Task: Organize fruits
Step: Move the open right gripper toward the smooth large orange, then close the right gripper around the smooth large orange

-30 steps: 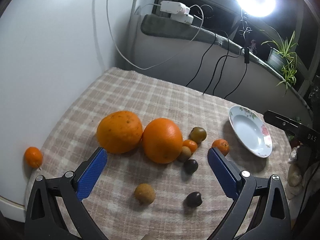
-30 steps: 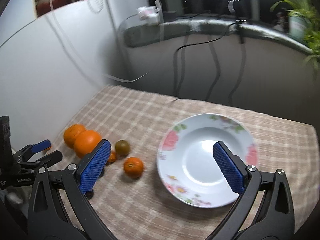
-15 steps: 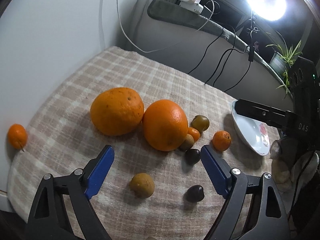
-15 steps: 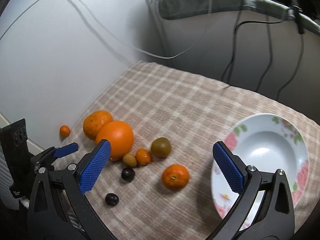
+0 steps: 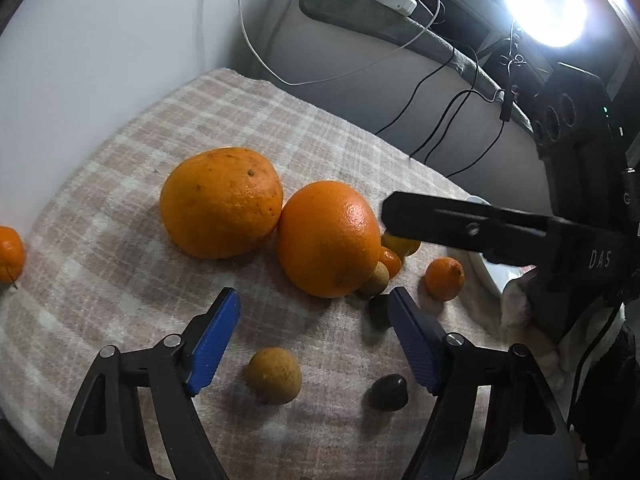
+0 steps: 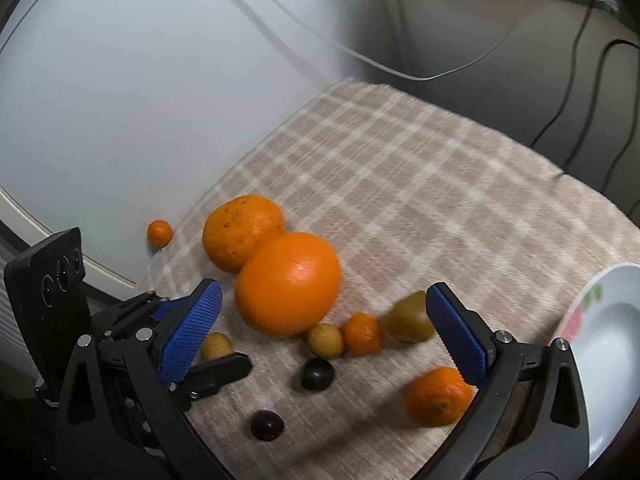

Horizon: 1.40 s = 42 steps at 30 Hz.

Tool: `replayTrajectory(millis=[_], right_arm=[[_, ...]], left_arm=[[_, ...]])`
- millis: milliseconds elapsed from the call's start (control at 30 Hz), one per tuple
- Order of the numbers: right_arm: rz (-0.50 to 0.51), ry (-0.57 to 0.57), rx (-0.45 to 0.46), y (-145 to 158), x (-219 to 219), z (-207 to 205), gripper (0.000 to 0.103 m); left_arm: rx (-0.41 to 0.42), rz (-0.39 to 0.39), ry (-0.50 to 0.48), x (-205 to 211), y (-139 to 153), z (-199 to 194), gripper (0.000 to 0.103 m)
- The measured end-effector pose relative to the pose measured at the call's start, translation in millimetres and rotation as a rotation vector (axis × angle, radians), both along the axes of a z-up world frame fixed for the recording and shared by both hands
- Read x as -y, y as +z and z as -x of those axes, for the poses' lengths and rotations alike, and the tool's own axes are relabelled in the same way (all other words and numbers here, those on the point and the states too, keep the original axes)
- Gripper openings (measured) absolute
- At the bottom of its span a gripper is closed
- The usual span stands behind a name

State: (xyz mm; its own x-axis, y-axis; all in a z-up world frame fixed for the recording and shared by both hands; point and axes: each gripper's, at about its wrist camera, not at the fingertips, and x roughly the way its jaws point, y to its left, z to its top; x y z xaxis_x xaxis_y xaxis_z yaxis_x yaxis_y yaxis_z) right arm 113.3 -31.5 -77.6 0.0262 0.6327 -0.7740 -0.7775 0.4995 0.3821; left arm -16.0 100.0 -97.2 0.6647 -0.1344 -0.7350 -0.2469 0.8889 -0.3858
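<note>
Two big oranges point(image 5: 222, 202) point(image 5: 328, 240) touch each other on the checked cloth point(image 5: 120, 280). Small fruits lie around them: a tan one point(image 5: 274, 376), two dark ones point(image 5: 388, 392) point(image 5: 378, 308) and a mandarin point(image 5: 444, 278). My left gripper point(image 5: 314, 338) hovers low over the cloth with its jaws closing. The tan fruit sits between and just short of its blue pads, untouched. My right gripper point(image 6: 324, 330) stands wide open above the cluster of small fruits point(image 6: 325, 340), holding nothing. The flowered plate point(image 6: 608, 360) is at its right.
A tiny mandarin point(image 5: 10, 254) rests at the cloth's left edge against the white wall. Cables point(image 5: 440, 128) hang at the back under a bright ring lamp point(image 5: 544, 0). The right gripper's black finger point(image 5: 460, 224) crosses the left wrist view.
The left gripper's jaws have narrowed and it has sunk toward the tan fruit. The right gripper has swung left, from over the plate to over the fruit cluster.
</note>
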Motion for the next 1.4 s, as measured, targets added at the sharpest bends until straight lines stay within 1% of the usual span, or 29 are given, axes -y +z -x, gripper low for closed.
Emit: replayTrajectory(millis=[233, 333, 600, 700, 767, 900, 1033, 1100, 1400], right_arm=[[0.004, 0.064, -0.021, -7.8, -18.1, 9.2, 0.102], [0.007, 0.076, -0.036, -12.7, -24.2, 10.1, 0.097], [0.008, 0.101, -0.079, -24.0, -33.4, 7.6, 0.09], [0.011, 0.115, -0.093, -28.1, -36.1, 6.9, 0.084], [0.019, 0.117, -0.088, -29.7, -37.1, 7.1, 0.083], [0.026, 0.111, -0.1, -31.8, -36.5, 4.1, 0.076], [0.02, 0.106, -0.112, -32.6, -35.5, 2.7, 0.076], [0.024, 0.106, -0.1, -31.2, -36.4, 4.5, 0.076], [0.014, 0.091, -0.082, -23.9, -33.3, 8.4, 0.075]], left_arm=[[0.0, 0.018, -0.009, 1.4, -3.4, -6.4, 0.073], [-0.004, 0.026, -0.009, 0.8, -5.8, -7.9, 0.072], [-0.011, 0.038, -0.007, -1.6, -9.4, -11.6, 0.066], [-0.014, 0.039, -0.007, -1.3, -10.9, -14.2, 0.064], [-0.014, 0.037, -0.01, -0.7, -11.2, -15.1, 0.061], [-0.015, 0.035, -0.017, 0.5, -12.4, -16.9, 0.06], [-0.01, 0.035, -0.036, 3.7, -12.2, -19.3, 0.05], [-0.012, 0.02, -0.037, 5.7, -11.7, -19.9, 0.05], [-0.007, 0.011, -0.044, 9.3, -6.6, -19.0, 0.05]])
